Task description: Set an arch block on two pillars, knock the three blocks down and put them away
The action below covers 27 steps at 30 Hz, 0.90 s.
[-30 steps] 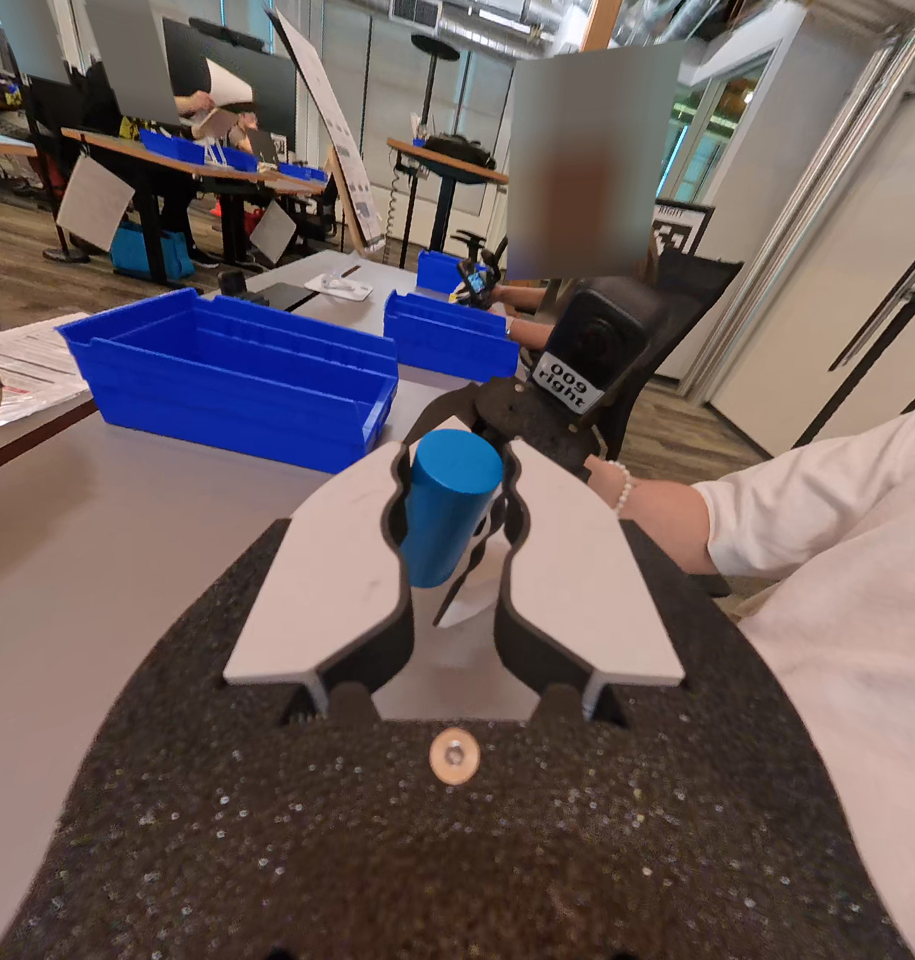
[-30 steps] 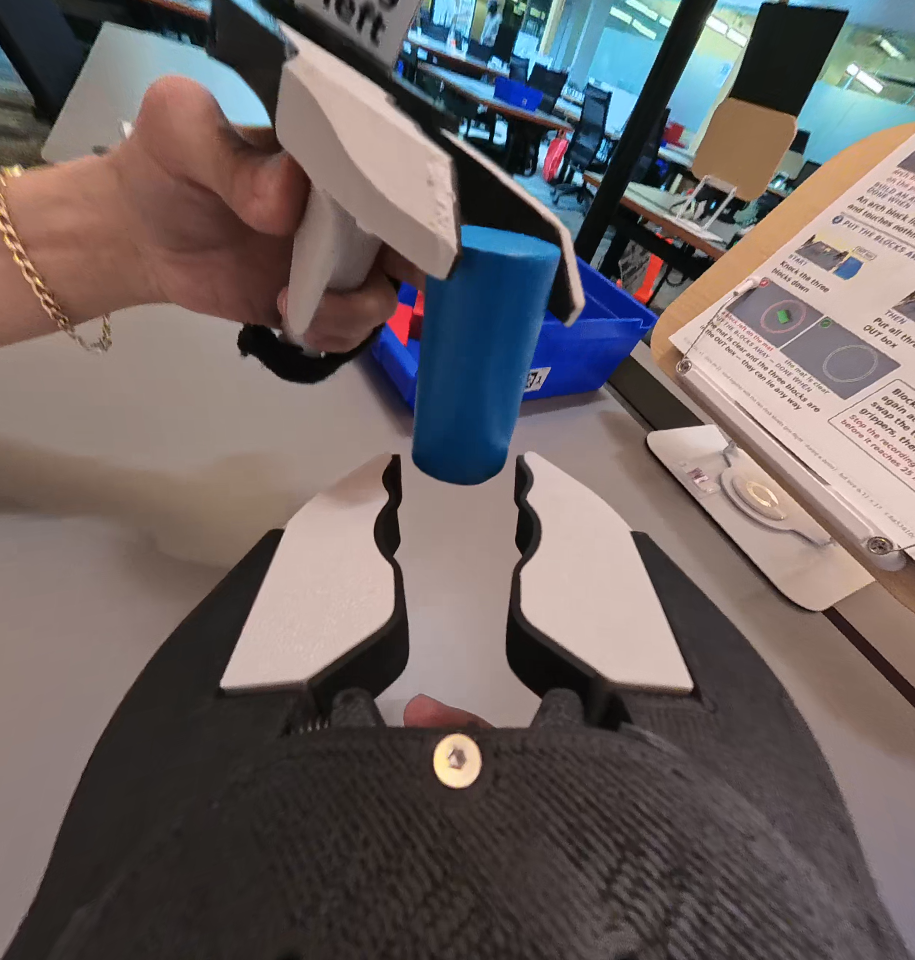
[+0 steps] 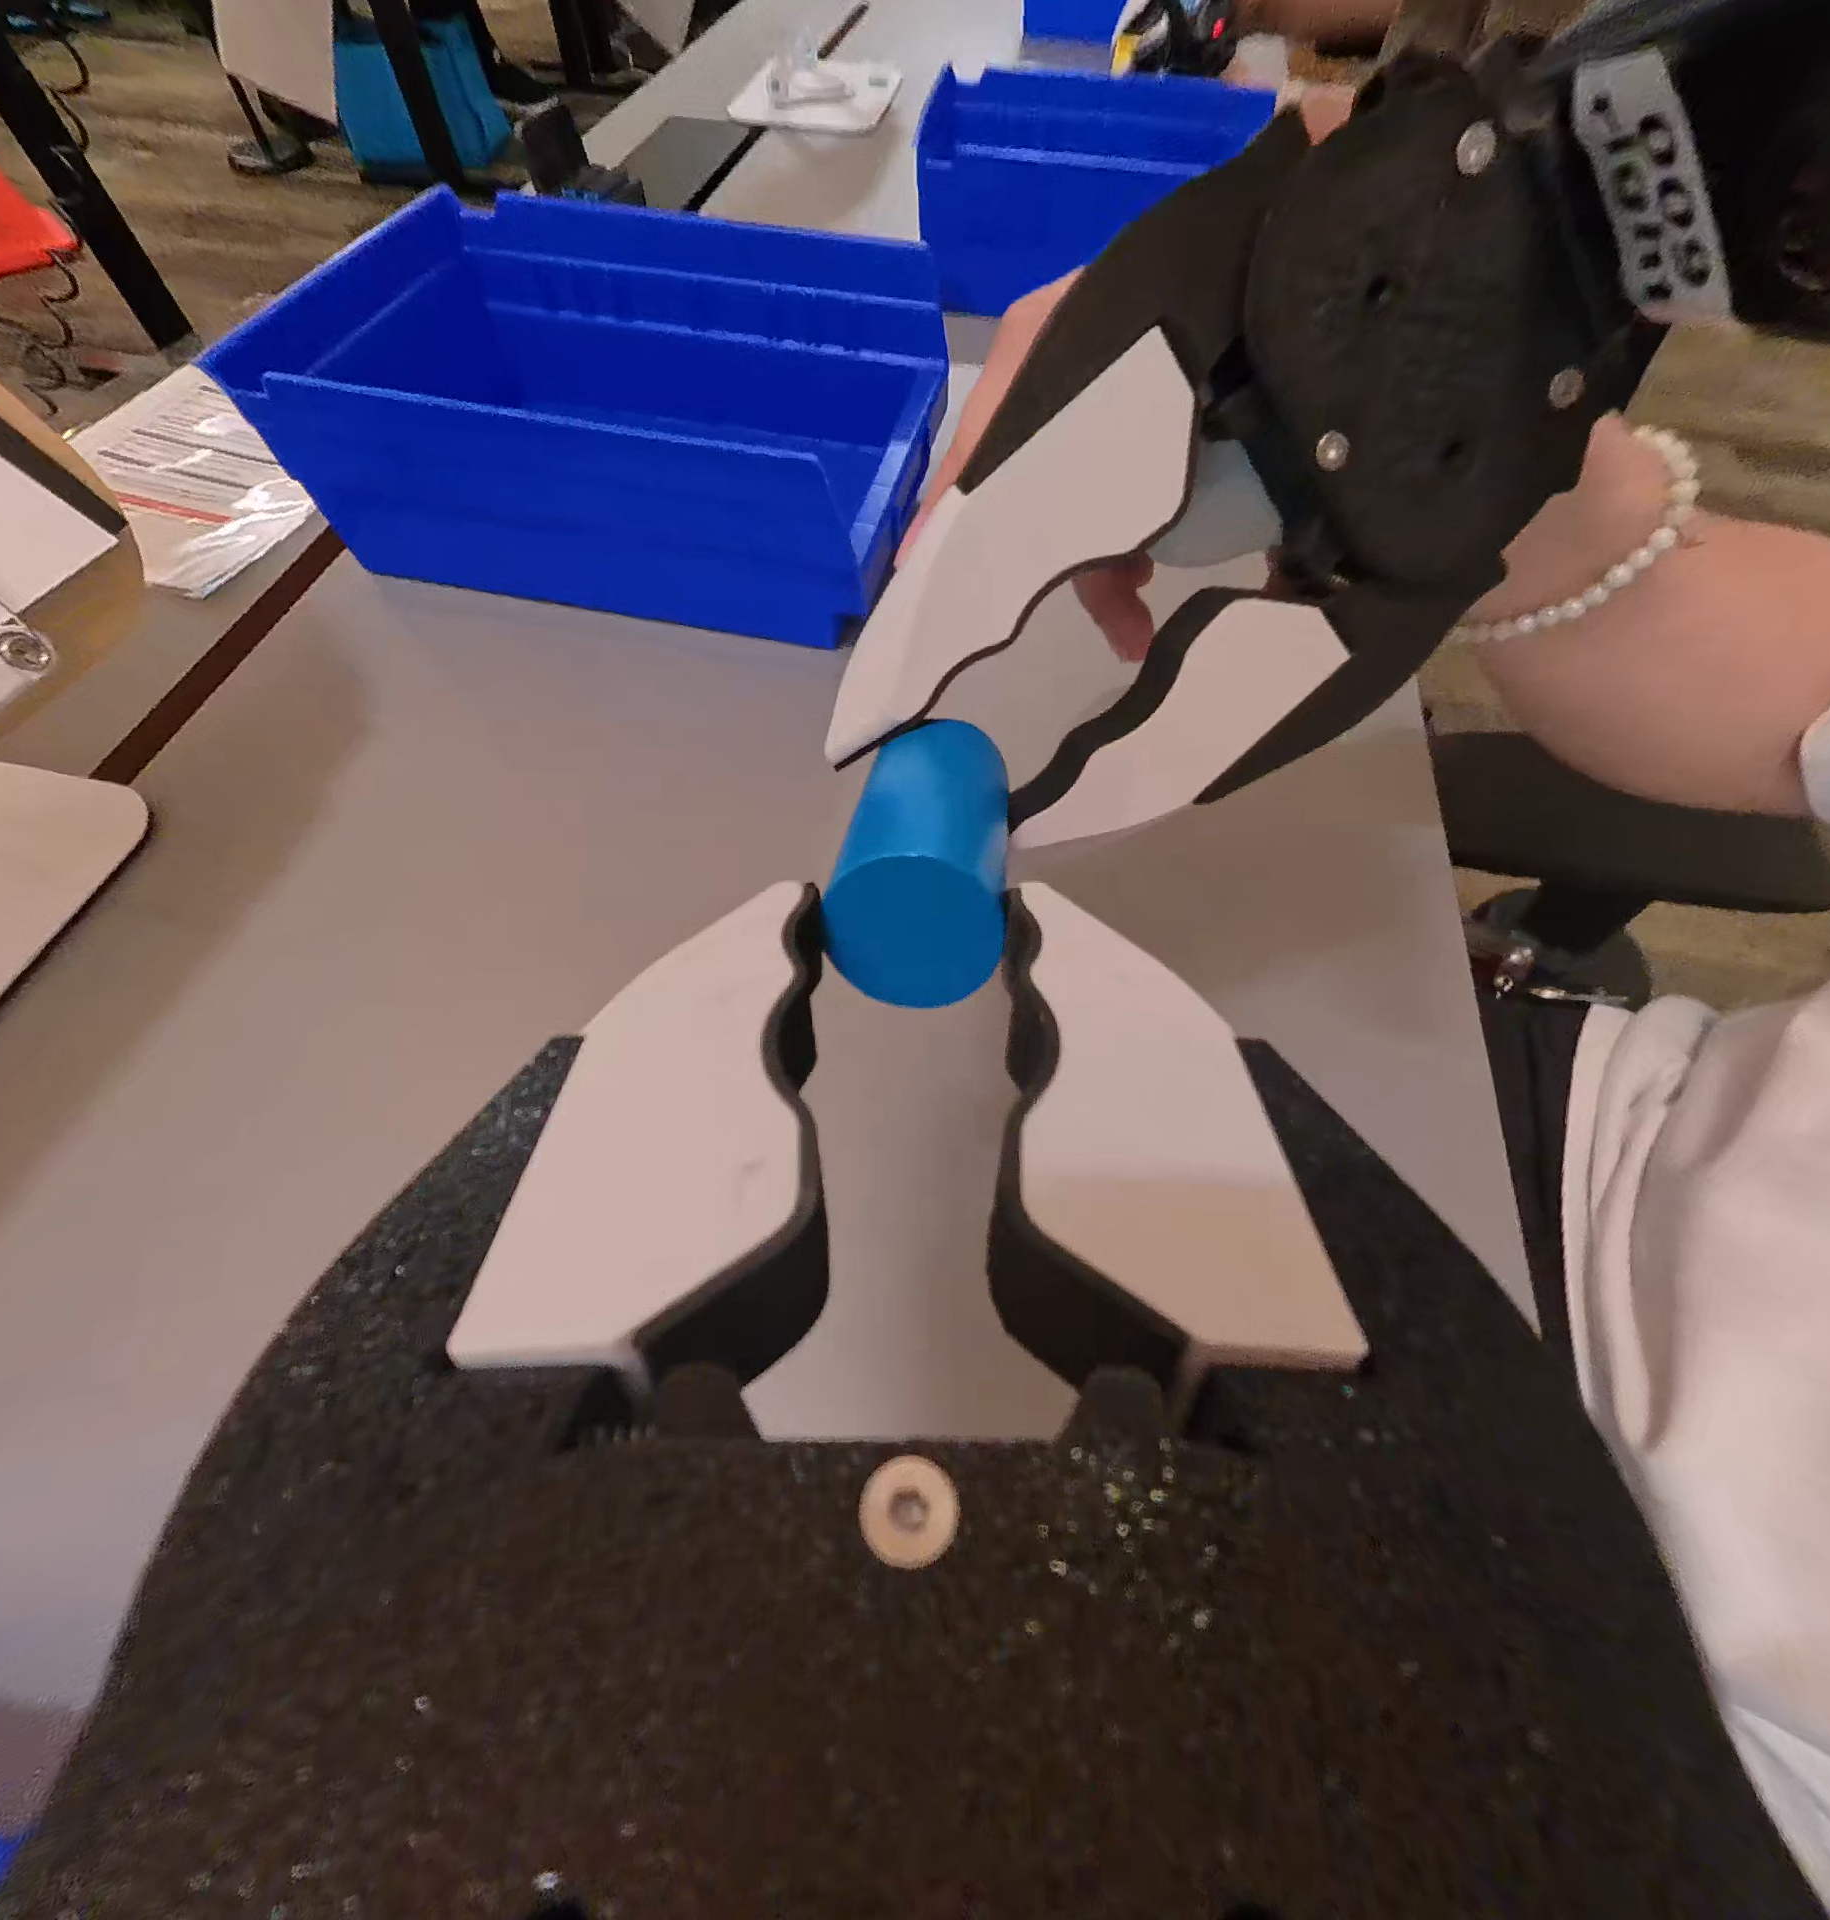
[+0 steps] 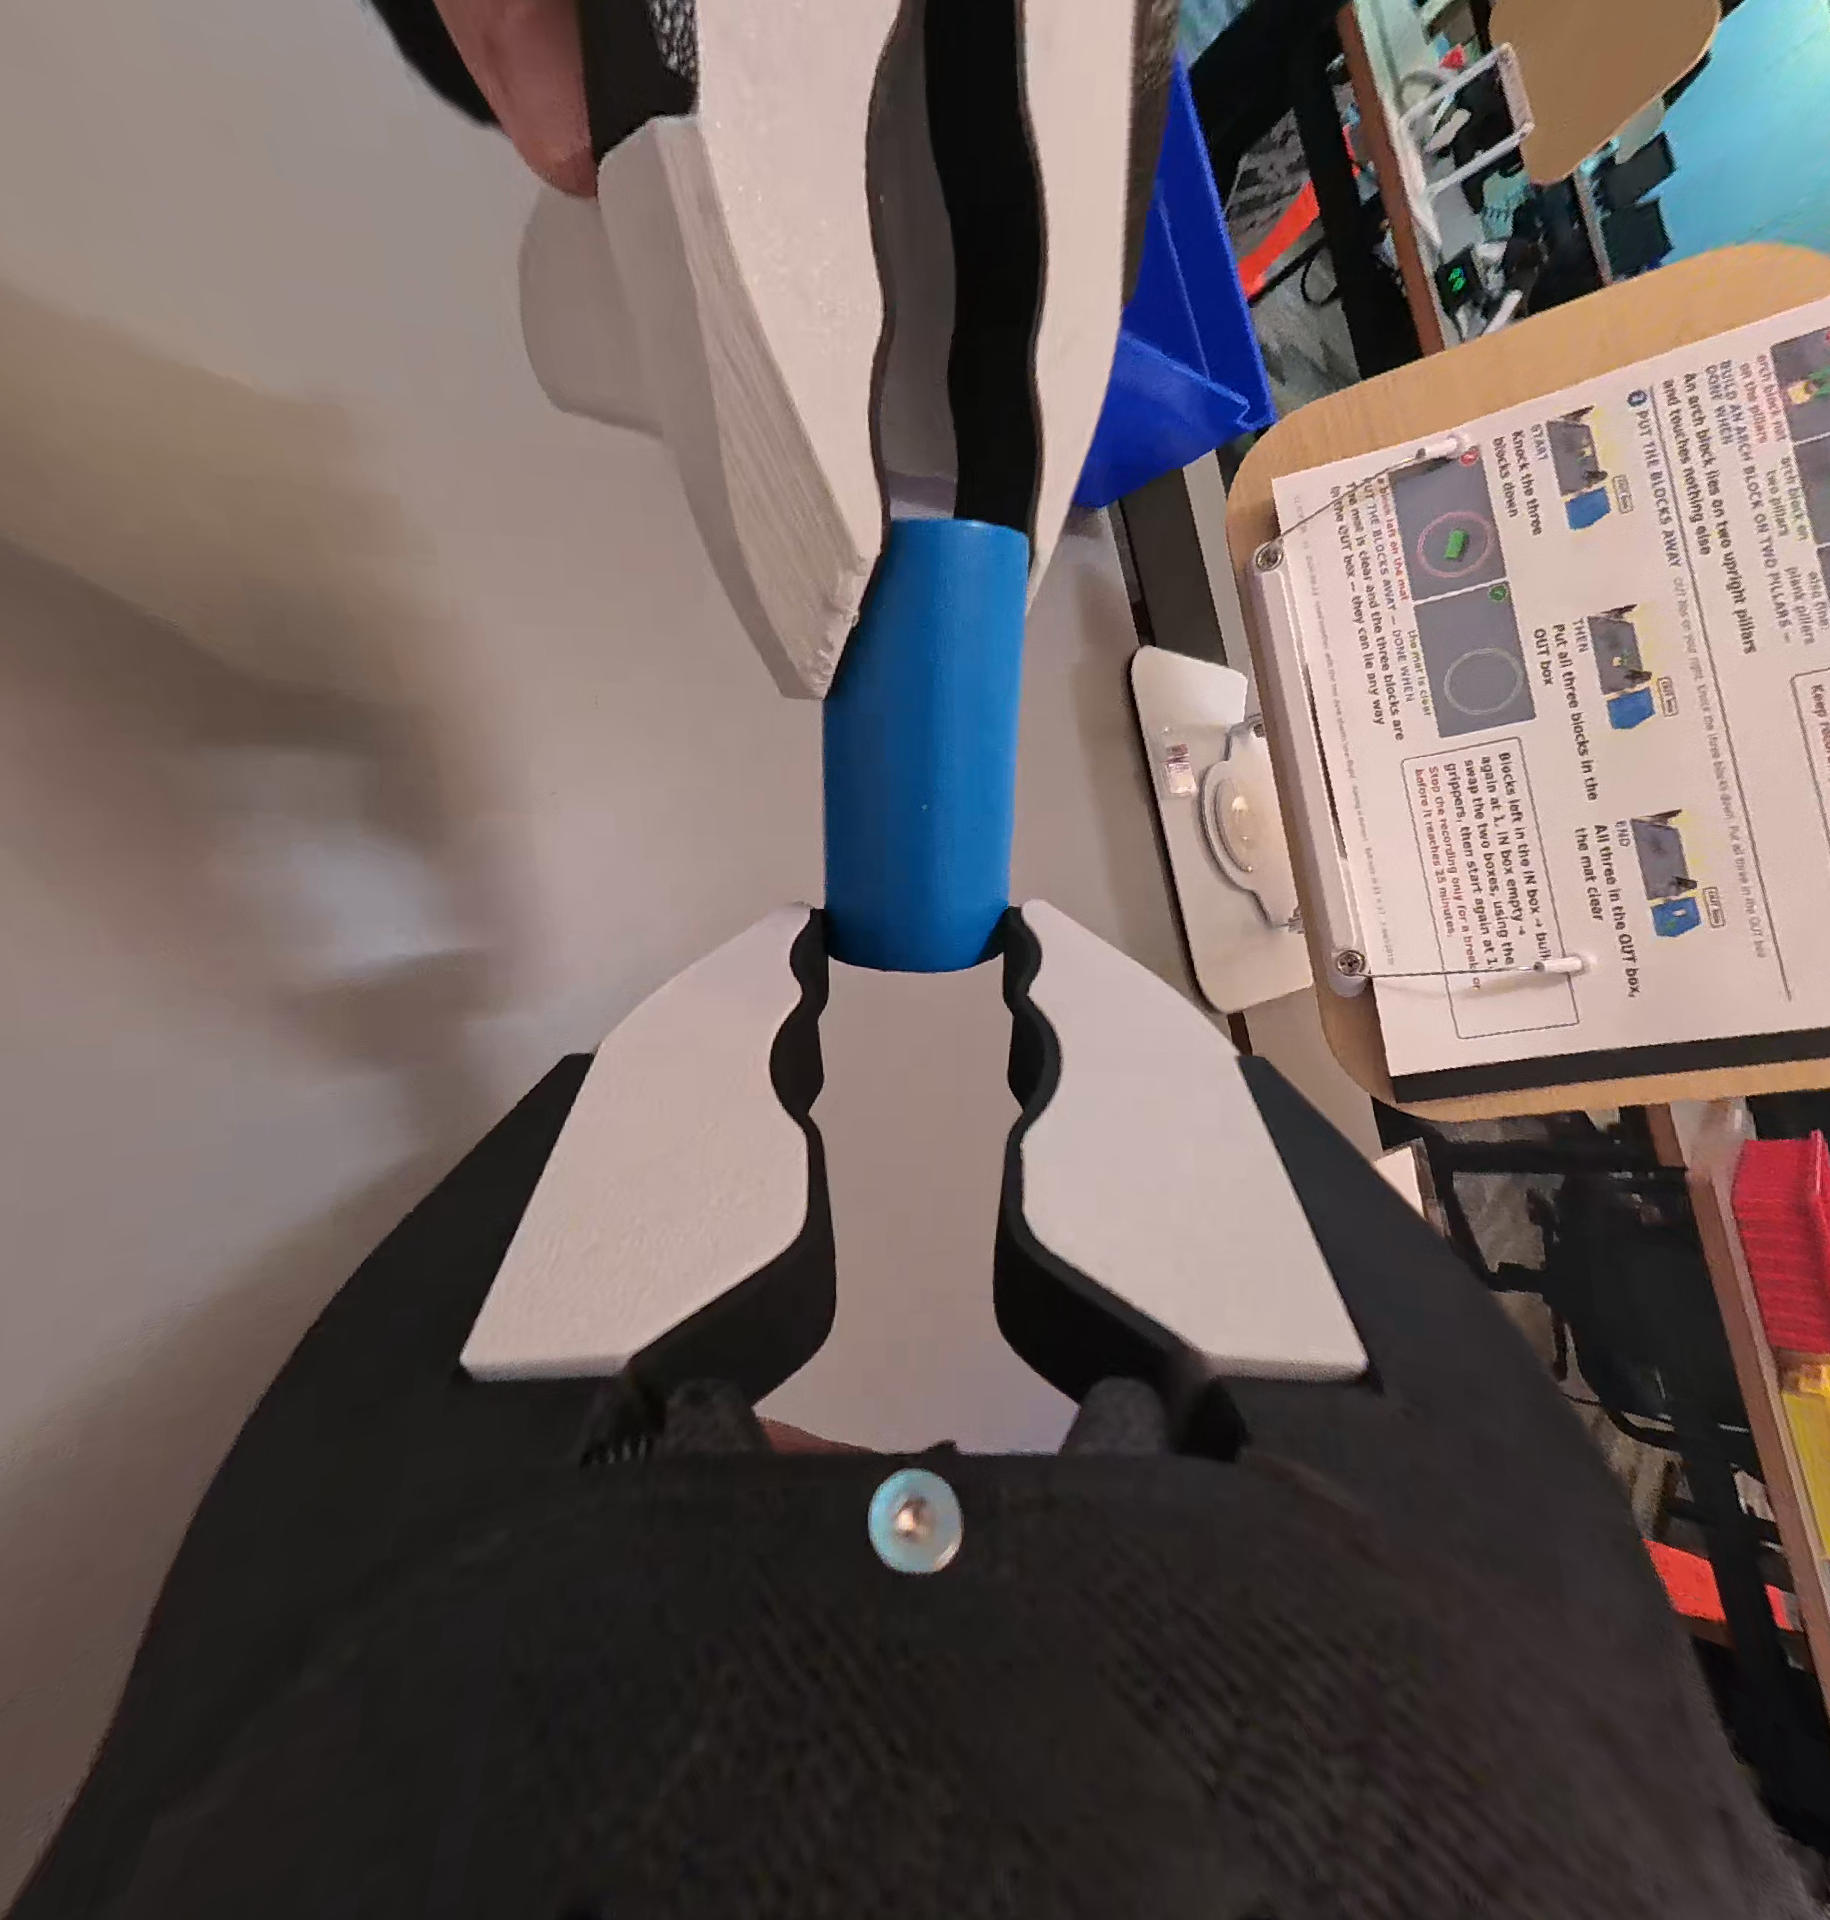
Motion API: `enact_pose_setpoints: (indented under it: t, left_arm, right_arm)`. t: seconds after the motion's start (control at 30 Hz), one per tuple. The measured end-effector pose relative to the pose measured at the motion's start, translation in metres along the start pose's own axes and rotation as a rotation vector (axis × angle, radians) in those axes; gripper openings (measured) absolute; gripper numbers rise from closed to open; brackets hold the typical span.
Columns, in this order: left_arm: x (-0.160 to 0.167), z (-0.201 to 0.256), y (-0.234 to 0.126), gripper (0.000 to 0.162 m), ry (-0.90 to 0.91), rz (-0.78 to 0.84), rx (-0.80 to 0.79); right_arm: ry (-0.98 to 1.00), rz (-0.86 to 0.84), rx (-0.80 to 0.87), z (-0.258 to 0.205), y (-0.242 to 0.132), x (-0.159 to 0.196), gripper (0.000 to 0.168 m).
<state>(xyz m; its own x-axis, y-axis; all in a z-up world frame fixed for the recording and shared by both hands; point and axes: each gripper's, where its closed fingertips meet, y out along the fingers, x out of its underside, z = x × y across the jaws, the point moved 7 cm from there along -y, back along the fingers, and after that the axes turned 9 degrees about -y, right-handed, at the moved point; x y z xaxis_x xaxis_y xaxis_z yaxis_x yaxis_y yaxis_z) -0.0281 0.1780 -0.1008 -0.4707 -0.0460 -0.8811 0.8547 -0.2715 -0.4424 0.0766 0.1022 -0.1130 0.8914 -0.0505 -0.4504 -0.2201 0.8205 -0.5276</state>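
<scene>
The blue cylinder (image 3: 916, 883) hangs in the air above the grey counter (image 3: 391, 831), caught at both ends: the left claw (image 3: 913, 902) pinches one end between its white fingertips, narrowed to the cylinder's width, and the right claw (image 3: 926, 774), reaching in from the upper right of the left wrist view, has its two tips against the far end, its jaws standing apart by about the cylinder's width. In the right wrist view the same blue cylinder (image 4: 921, 758) runs straight away from the camera, its near end seated between the right claw (image 4: 913, 925) tips and its far end gripped by the left claw (image 4: 942, 561) coming down from the top of the picture. The right claw carries a grey tag with printed characters (image 3: 1649, 187) on its black body, and the hand holding it wears a bead bracelet (image 3: 1617, 571). A large blue bin (image 3: 599, 416) stands on the counter toward its far edge, beyond the cylinder, and a second blue bin (image 3: 1077, 166) stands farther back to the right. At the counter's left edge lie printed papers in a clear sleeve (image 3: 194, 478). In the right wrist view a wooden board bearing a printed instruction sheet (image 4: 1576, 707) with small pictures and text leans at the counter's right edge, with a white plate with a round metal piece on it (image 4: 1212, 821) just beside its foot; red and yellow bins (image 4: 1815, 1351) show lower right, blurred
</scene>
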Motion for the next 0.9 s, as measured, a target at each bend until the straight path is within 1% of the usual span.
enact_pose_setpoints:
  t: [0.03, 0.07, 0.1, 0.2, 0.27, 0.33, 0.43, 0.53, 0.6, 0.67, 0.7, 0.8, 0.9]
  left_arm:
    - [0.000, 0.000, -0.001, 0.033, -0.013, 0.027, 0.011]
    - [0.001, -0.001, -0.003, 0.033, -0.031, 0.063, 0.027]
    - [0.001, -0.003, -0.005, 0.033, -0.059, 0.102, 0.048]
    - [0.001, -0.006, -0.013, 0.033, -0.160, 0.277, 0.171]
    - [0.002, -0.008, -0.016, 0.033, -0.223, 0.385, 0.260]
    - [0.004, -0.008, -0.016, 0.033, -0.273, 0.473, 0.329]
    - [0.006, -0.007, -0.012, 0.033, -0.323, 0.556, 0.418]
    - [0.008, -0.003, -0.006, 0.033, -0.331, 0.552, 0.462]
    - [0.008, -0.001, -0.004, 0.033, -0.321, 0.546, 0.471]
    - [0.008, 0.001, -0.005, 0.033, -0.314, 0.541, 0.475]
    - [0.007, 0.001, -0.006, 0.033, -0.307, 0.541, 0.473]
    - [0.007, 0.001, -0.007, 0.033, -0.295, 0.525, 0.472]
    - [0.011, -0.001, -0.005, 0.033, -0.295, 0.506, 0.434]
  right_arm:
    - [0.019, 0.041, 0.016, 0.000, -0.001, 0.000, 0.033]
    - [0.055, 0.103, 0.033, 0.001, -0.002, 0.001, 0.033]
    - [0.113, 0.184, 0.033, 0.002, -0.005, 0.001, 0.038]
    - [0.397, 0.464, -0.017, 0.010, -0.015, 0.002, 0.054]
    - [0.560, 0.667, -0.016, 0.017, -0.022, 0.003, 0.053]
    - [0.638, 0.792, -0.005, 0.020, -0.024, 0.004, 0.049]
    - [0.577, 0.856, 0.010, 0.014, -0.021, 0.000, 0.044]
    - [0.549, 0.898, 0.012, 0.012, -0.022, -0.007, 0.046]
    - [0.537, 0.909, 0.016, 0.013, -0.023, -0.008, 0.044]
    - [0.530, 0.899, -0.006, 0.014, -0.024, -0.006, 0.039]
    - [0.520, 0.892, -0.011, 0.015, -0.025, -0.006, 0.034]
    - [0.484, 0.862, -0.054, 0.017, -0.027, -0.005, 0.033]
    - [0.434, 0.772, -0.107, 0.021, -0.026, -0.004, 0.033]
